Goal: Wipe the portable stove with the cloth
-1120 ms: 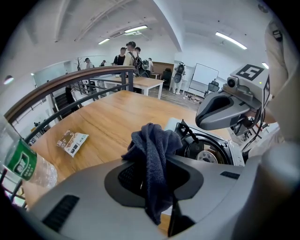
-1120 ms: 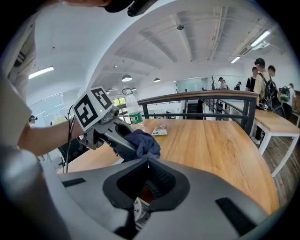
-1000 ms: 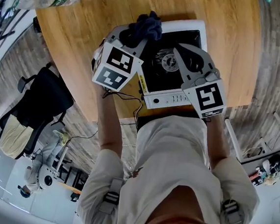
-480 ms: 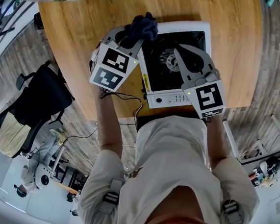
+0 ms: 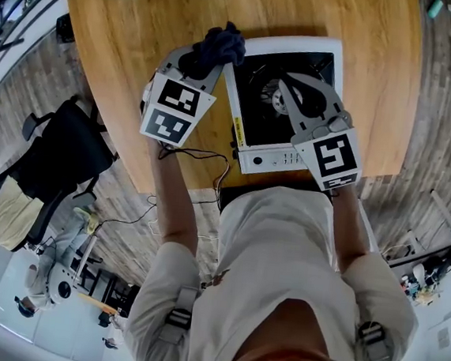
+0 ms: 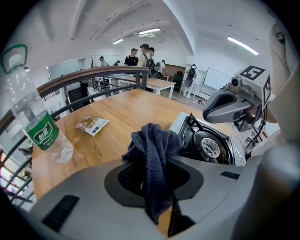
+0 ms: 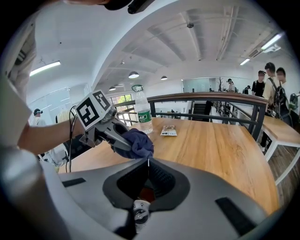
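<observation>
Fingers of the left gripper [image 5: 207, 61] are clamped on the cloth [image 6: 152, 157]. It's a dark blue wad bunched ahead of the tips, with a tail hanging back through the jaw gap. Right gripper [image 5: 285, 85] has its fingers together at the tips and nothing between them.

The cloth sits at the far-left corner of the portable stove [image 5: 248, 156], just beside its white edge. I can't tell if it's touching the stove or the table [image 5: 144, 41]. The right gripper hangs over the black top, tips above the burner [image 6: 209, 147].

Judgement: wipe not started, the cloth needs to come right onto the top.

Risks:
- The right gripper is parked in the wipe path. Sweeping the cloth across without clearing it means the grippers clash.
- The cloth is a loose lump, not flat. Folds could snag on the pan-support prongs round the burner and pull out of the jaws.
- Nothing is bracing the stove. A firm sideways stroke could slide it on the wood.
- The hanging tail may drag and catch.

Water bottle [image 6: 40, 126] and snack packet [image 6: 92, 125] are well apart from the stove, so no concern there.
</observation>
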`<state>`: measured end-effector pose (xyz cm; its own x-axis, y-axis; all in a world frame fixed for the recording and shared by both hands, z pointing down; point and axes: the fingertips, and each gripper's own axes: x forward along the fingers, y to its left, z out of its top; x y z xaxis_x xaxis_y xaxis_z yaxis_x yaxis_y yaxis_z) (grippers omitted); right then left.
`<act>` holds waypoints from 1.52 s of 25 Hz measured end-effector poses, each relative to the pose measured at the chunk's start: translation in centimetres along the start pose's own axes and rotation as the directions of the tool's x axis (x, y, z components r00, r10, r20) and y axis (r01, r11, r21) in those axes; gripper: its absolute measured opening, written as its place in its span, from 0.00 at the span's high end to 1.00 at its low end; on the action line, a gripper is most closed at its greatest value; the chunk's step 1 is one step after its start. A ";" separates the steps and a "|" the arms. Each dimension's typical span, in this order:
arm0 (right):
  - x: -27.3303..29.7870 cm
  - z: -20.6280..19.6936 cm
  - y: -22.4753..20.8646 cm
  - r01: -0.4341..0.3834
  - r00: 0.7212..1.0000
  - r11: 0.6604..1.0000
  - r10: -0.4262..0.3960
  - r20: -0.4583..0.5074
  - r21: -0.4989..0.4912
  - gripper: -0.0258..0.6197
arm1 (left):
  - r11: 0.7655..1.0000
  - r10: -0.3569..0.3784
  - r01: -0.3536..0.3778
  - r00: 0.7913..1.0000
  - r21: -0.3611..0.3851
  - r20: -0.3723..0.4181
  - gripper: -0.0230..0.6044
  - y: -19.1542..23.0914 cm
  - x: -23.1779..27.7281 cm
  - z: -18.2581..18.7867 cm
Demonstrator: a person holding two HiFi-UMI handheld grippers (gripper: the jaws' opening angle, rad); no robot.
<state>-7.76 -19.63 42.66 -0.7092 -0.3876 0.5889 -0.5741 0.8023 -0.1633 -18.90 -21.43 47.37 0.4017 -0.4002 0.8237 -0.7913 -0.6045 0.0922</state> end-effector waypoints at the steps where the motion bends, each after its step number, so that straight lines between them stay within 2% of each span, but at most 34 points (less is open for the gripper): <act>1: 0.0 0.1 0.1 -0.002 1.000 1.000 0.002 -0.001 -0.005 0.93 | 1.000 0.007 -0.007 1.000 -0.004 0.003 0.79 0.1 -0.2 -0.2; 4: 0.2 0.4 0.7 -0.006 1.000 1.000 0.006 0.000 -0.017 0.93 | 0.999 0.028 -0.027 0.999 -0.021 0.024 0.79 0.6 -1.0 -0.6; 9: -0.1 1.1 1.7 -0.007 1.000 0.999 0.007 0.013 -0.039 0.93 | 0.996 0.054 -0.047 0.993 -0.074 0.102 0.79 0.7 -2.6 -0.7; 18: -1.9 2.4 3.1 0.021 0.999 0.998 -0.017 0.050 -0.067 0.93 | 0.989 0.122 -0.097 0.964 -0.115 0.235 0.79 0.0 -6.4 0.2; 29: -5.2 6.4 5.4 0.082 0.985 0.988 -0.060 0.159 -0.133 0.93 | 0.977 0.206 -0.168 0.896 -0.128 0.395 0.79 -2.4 -13.2 1.5; 38: -8.7 8.4 8.7 0.122 0.969 0.977 -0.078 0.236 -0.175 0.93 | 0.960 0.279 -0.229 0.819 -0.160 0.501 0.79 -4.8 -19.7 1.4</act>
<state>-9.98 -13.09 29.44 -0.7385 -0.5453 0.3965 -0.5756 0.8162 0.0504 -22.35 -11.63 29.95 0.3394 -0.8415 0.4205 -0.9256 -0.3784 -0.0101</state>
